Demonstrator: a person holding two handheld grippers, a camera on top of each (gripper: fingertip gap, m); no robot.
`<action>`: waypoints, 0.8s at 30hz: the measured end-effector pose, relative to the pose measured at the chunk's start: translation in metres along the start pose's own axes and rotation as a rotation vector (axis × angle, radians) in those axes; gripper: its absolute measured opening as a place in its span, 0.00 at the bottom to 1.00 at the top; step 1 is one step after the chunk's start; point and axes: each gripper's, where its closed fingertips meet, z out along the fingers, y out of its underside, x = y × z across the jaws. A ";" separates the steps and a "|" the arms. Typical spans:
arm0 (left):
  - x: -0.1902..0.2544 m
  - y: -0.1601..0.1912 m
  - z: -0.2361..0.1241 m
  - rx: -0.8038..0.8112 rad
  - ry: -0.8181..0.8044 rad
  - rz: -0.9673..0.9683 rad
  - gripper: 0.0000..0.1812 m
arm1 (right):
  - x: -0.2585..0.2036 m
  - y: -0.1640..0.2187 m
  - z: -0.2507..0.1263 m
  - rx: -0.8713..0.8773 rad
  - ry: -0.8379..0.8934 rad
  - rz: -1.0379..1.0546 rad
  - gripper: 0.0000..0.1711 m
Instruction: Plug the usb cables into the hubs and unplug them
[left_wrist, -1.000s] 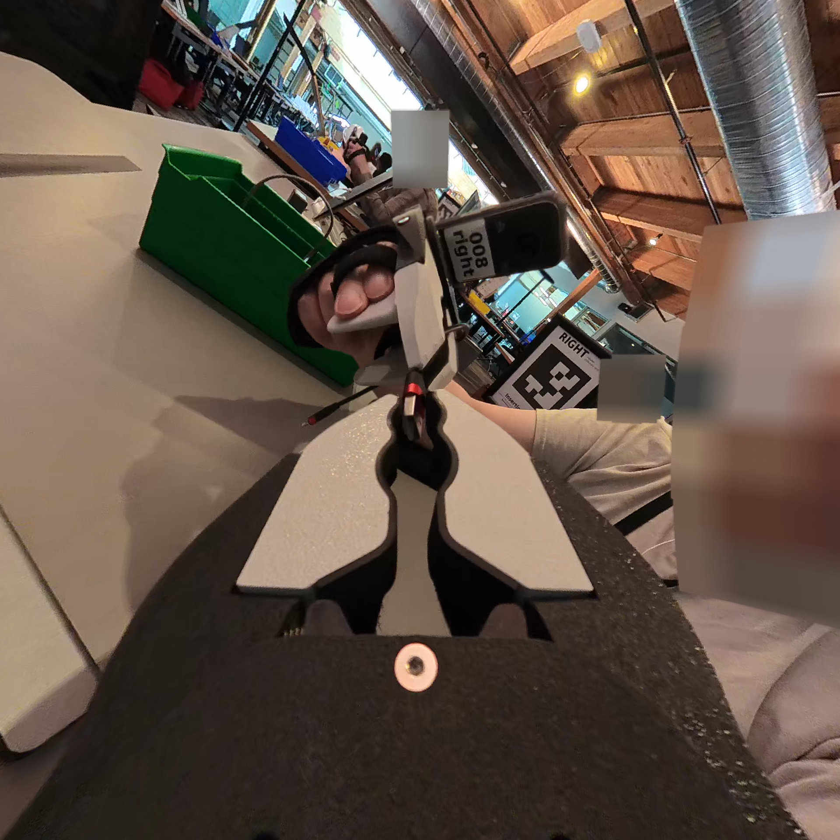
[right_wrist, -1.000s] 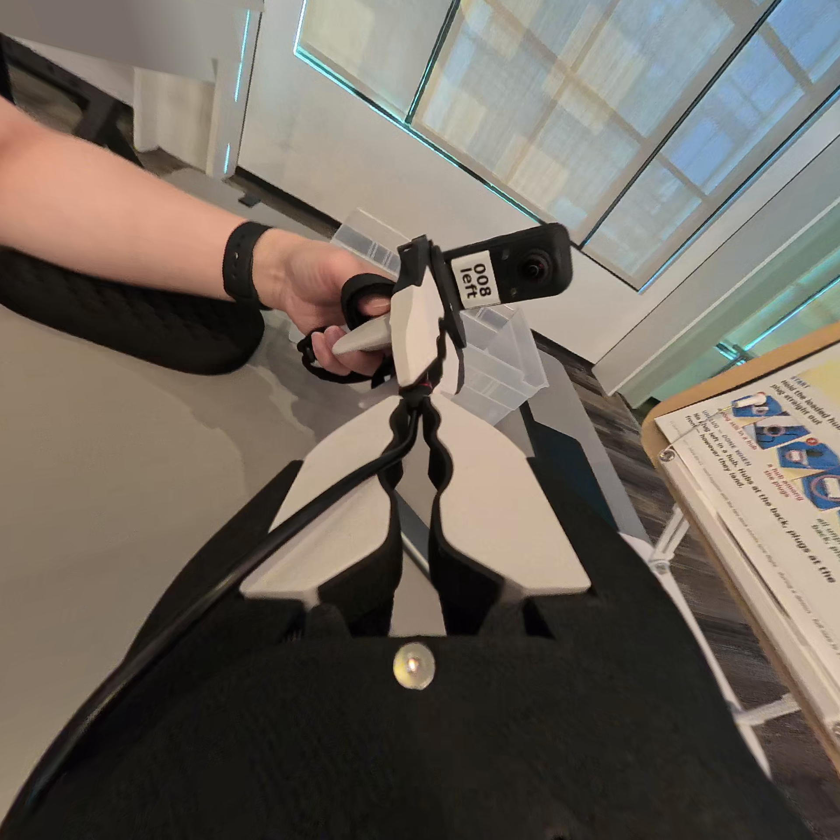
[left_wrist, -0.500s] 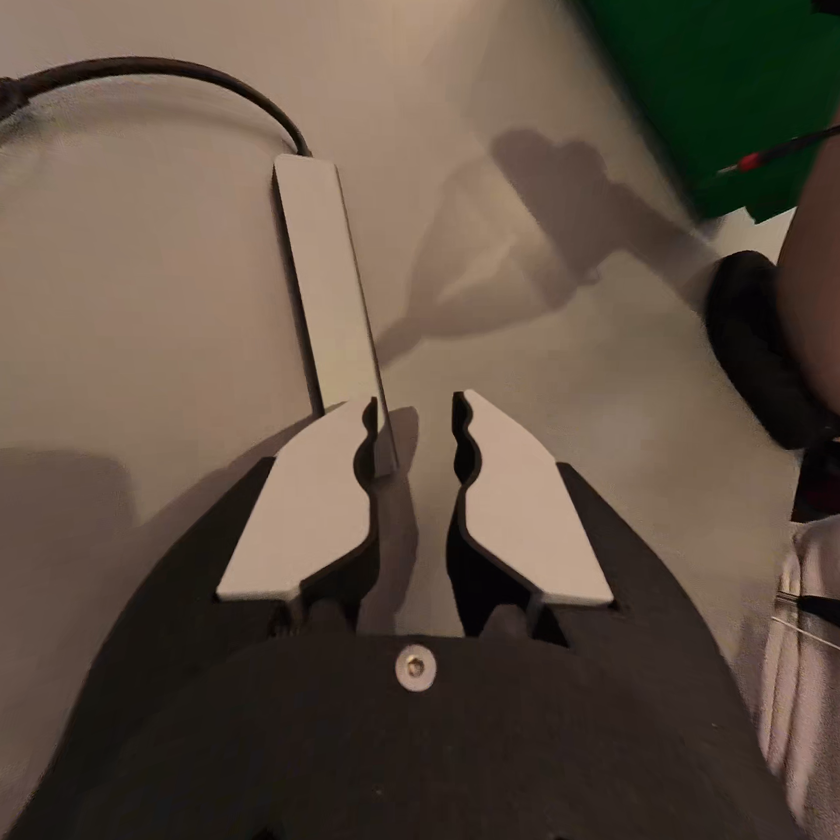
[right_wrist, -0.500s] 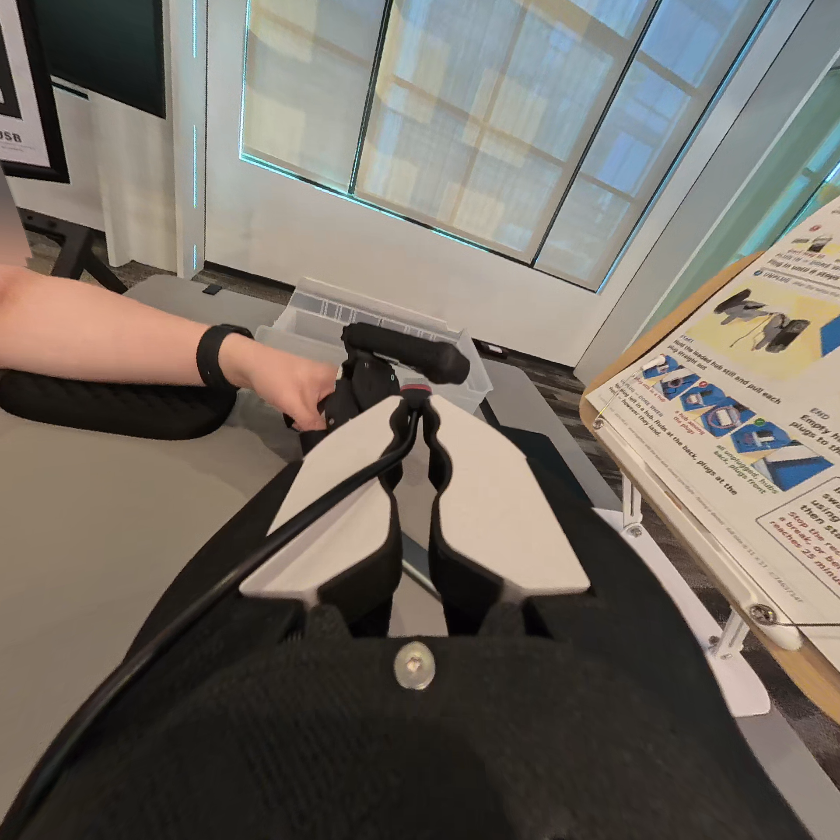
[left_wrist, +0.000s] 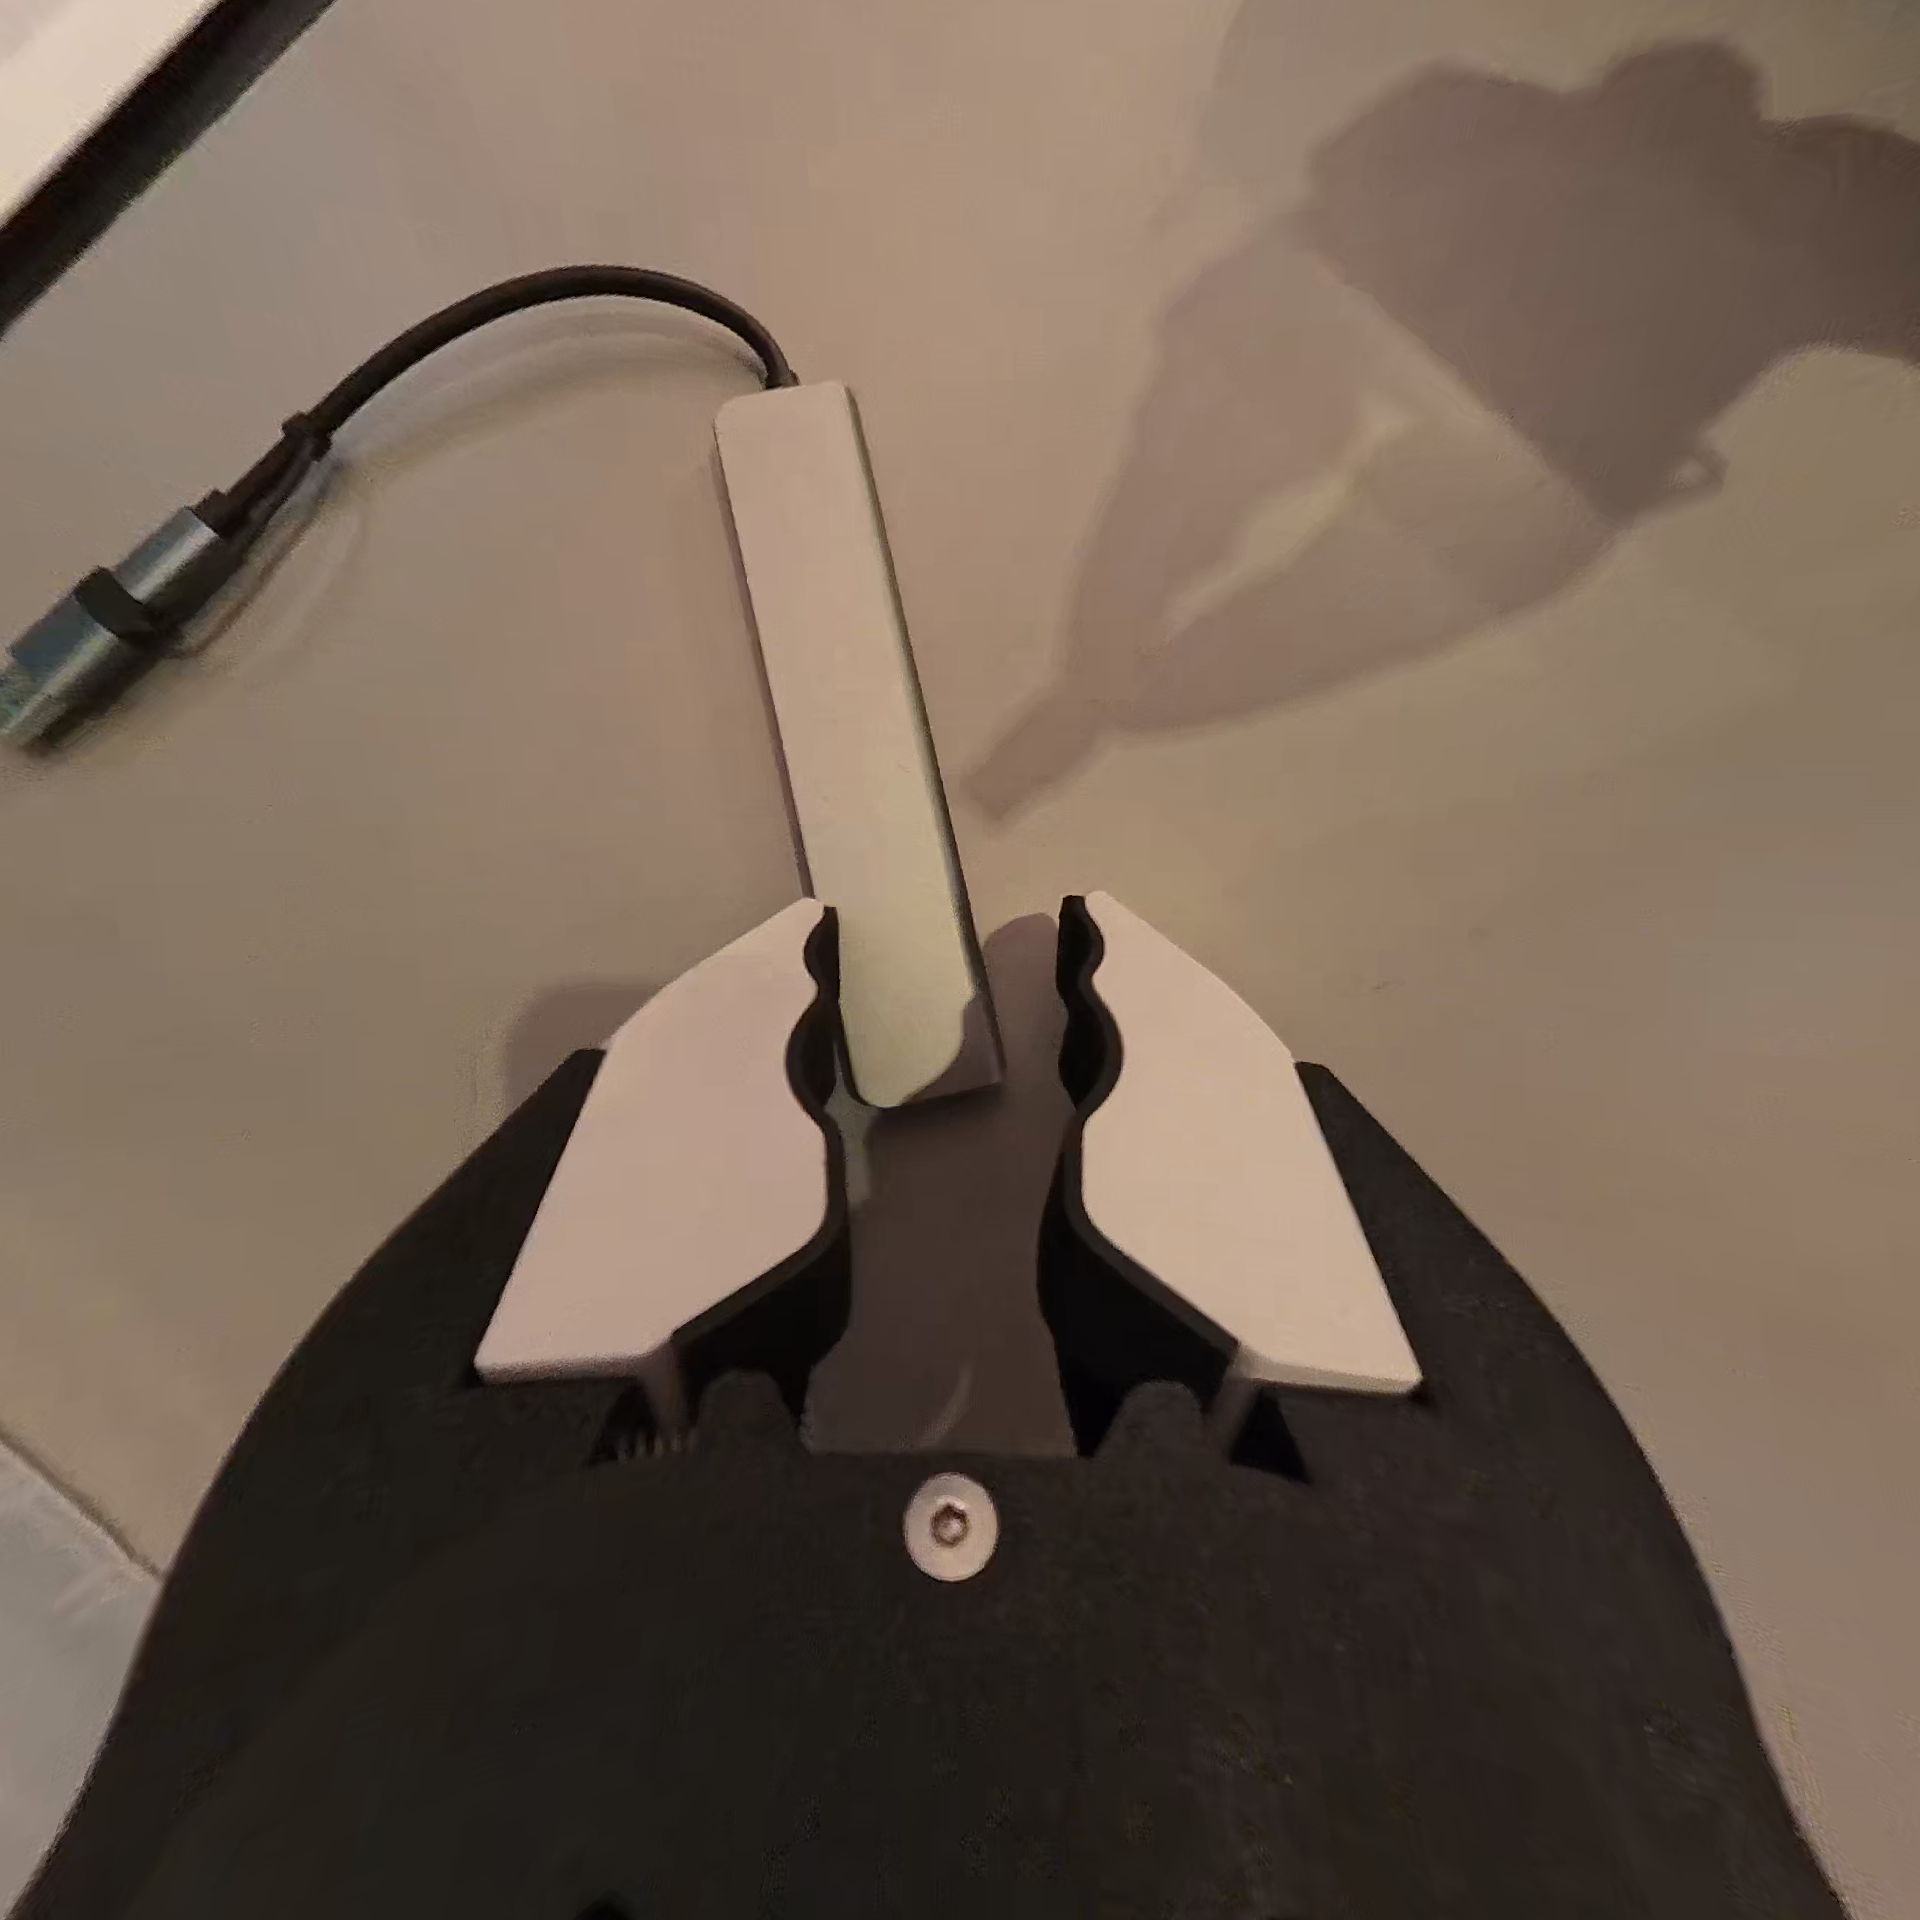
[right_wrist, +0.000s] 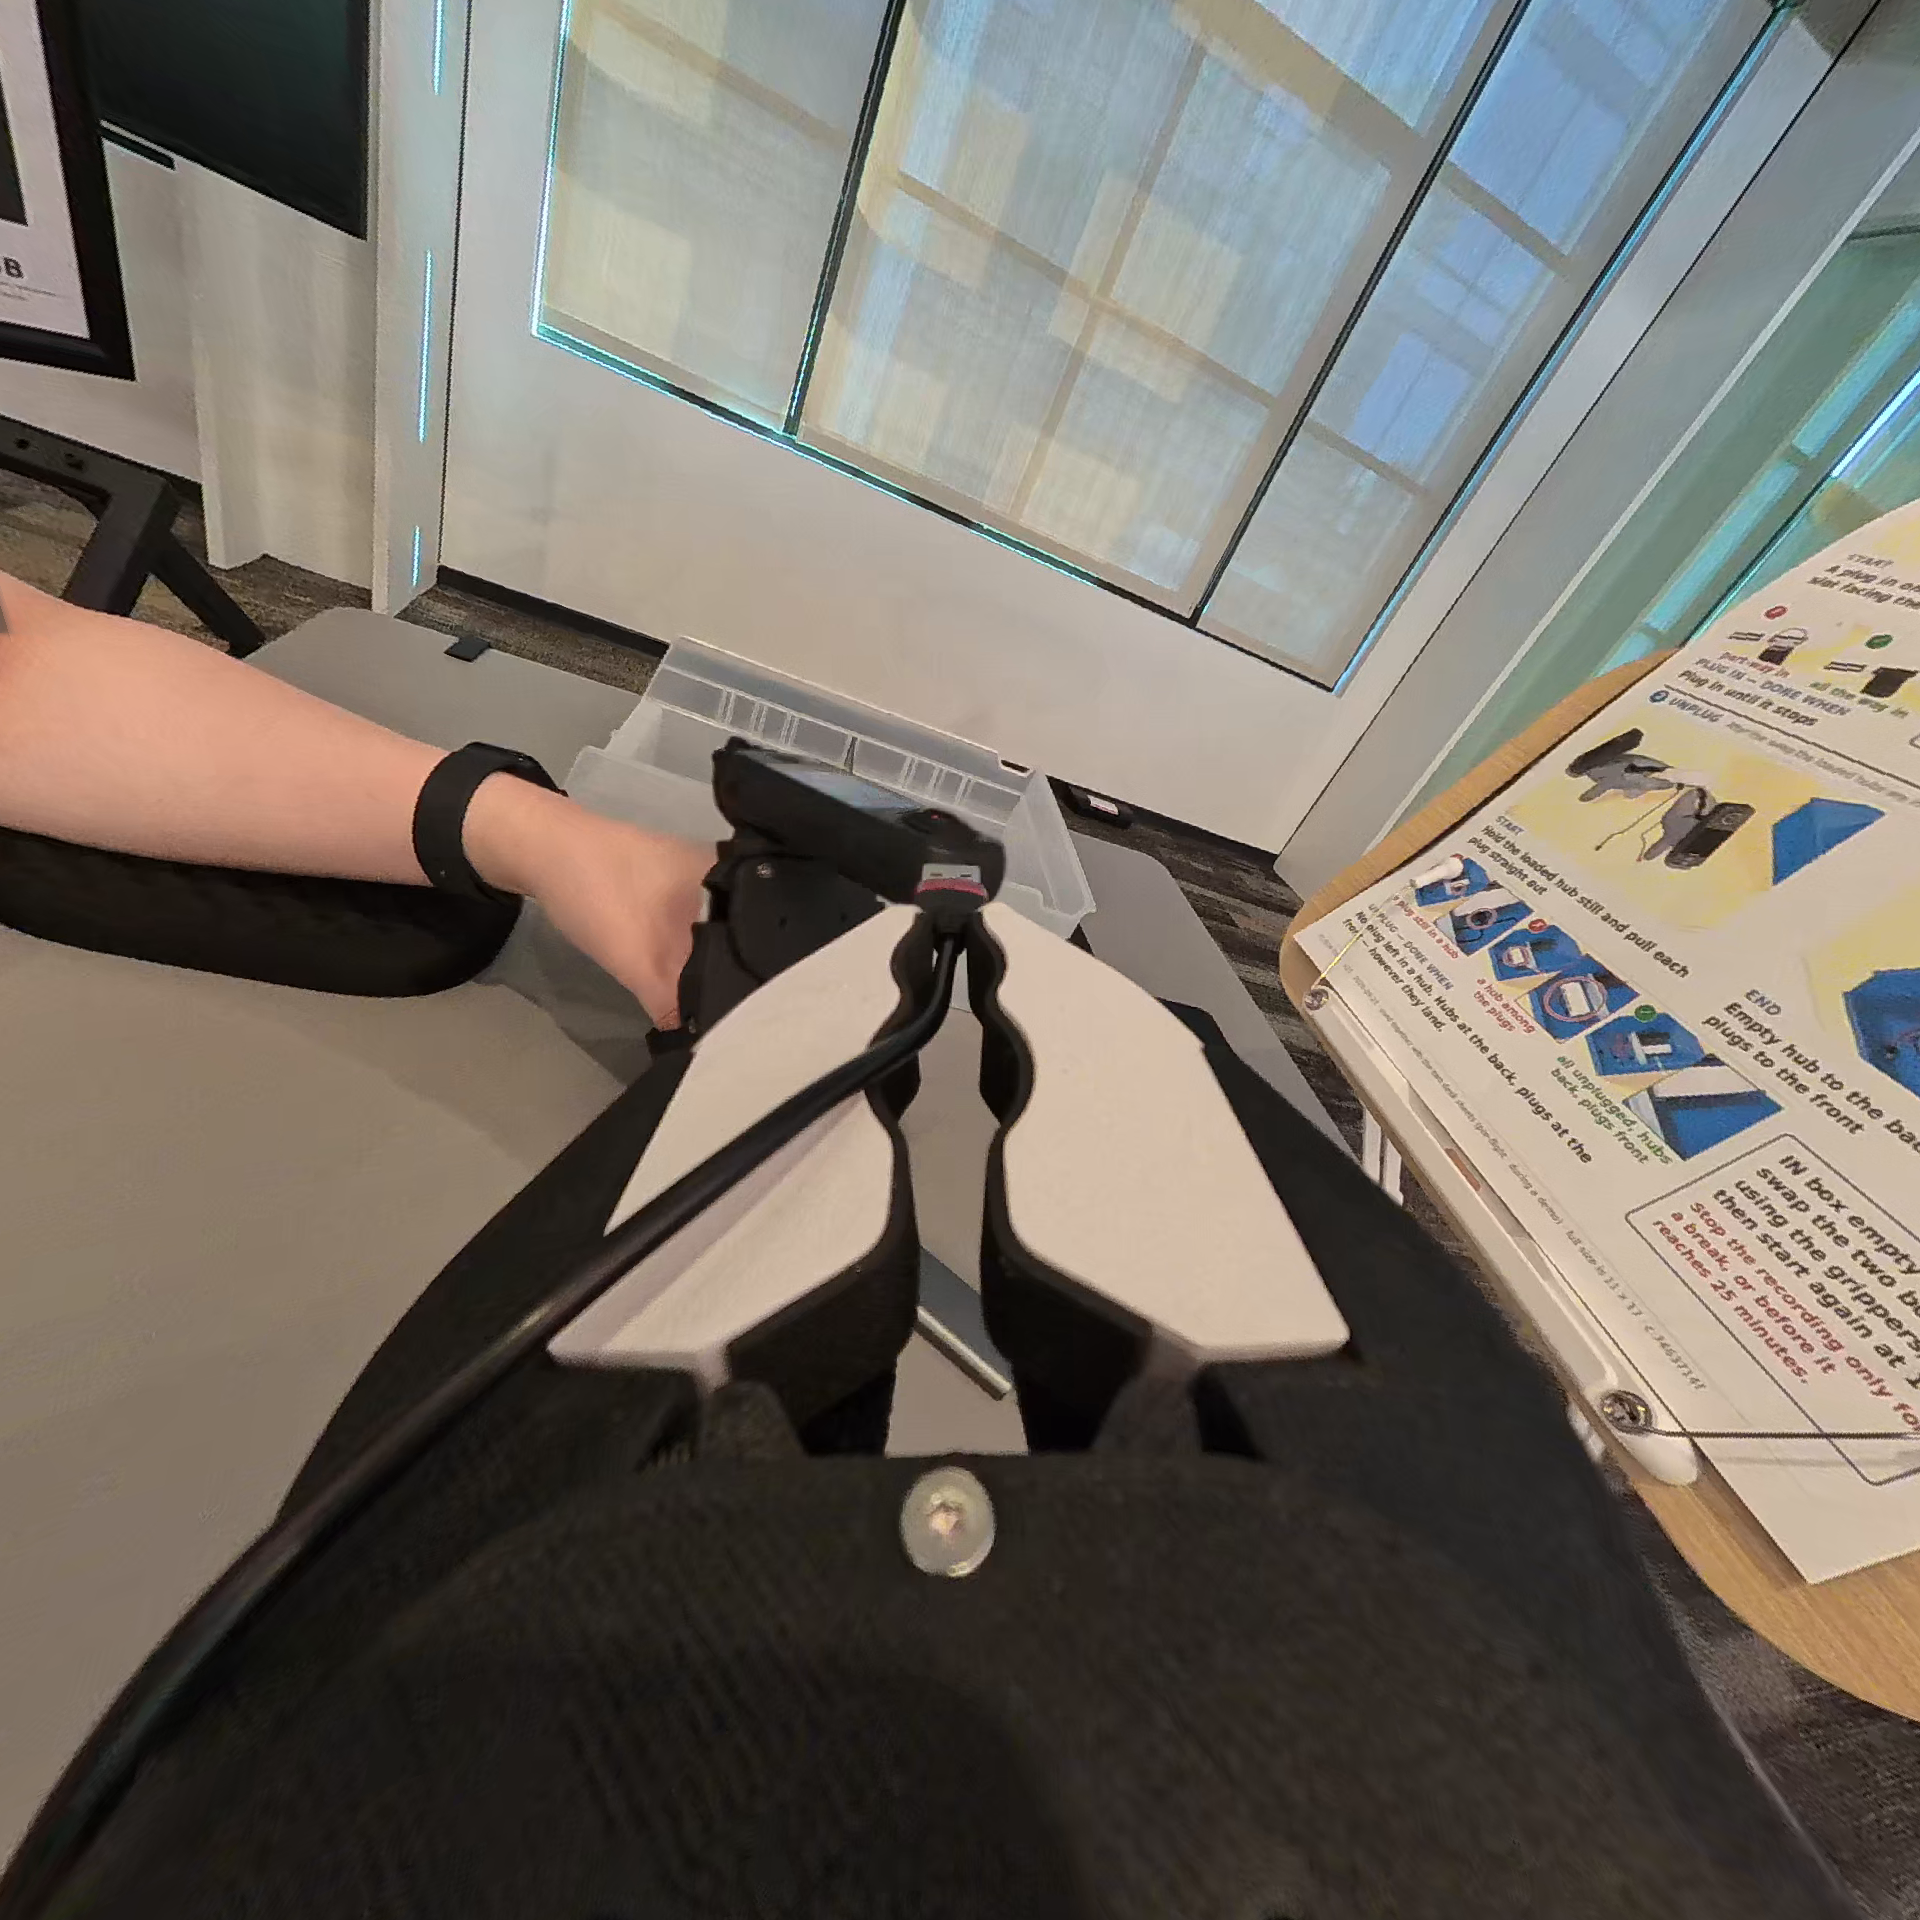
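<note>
Beige tabletop (left_wrist: 1351, 935) carries a slim silver USB hub (left_wrist: 842, 707), its near end between the spread jaws of the left gripper (left_wrist: 943, 914). Beside tall windows, the right gripper (right_wrist: 945, 920) pinches a black USB cable (right_wrist: 748, 1132) just behind its red-collared plug (right_wrist: 948, 878).

White-fingered black gripper (left_wrist: 943, 914), silver screw (left_wrist: 950, 1542)

Clear bin (right_wrist: 831, 748); perhaps instruction sheet (right_wrist: 1662, 1039)

left gripper (left_wrist: 943, 914): let go of plug, jaws parted, dropped over hub (left_wrist: 852, 748) | table (left_wrist: 416, 935)
</note>
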 end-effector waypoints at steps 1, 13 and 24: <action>-0.001 0.000 0.001 0.005 -0.040 0.020 0.22 | 0.000 -0.001 -0.001 -0.004 0.002 -0.007 0.04; -0.013 -0.002 0.009 0.030 -0.216 0.060 0.26 | 0.000 -0.009 -0.005 -0.010 -0.001 -0.035 0.04; -0.025 0.002 0.012 0.012 -0.138 -0.038 0.16 | 0.006 -0.012 -0.011 0.005 0.005 -0.018 0.04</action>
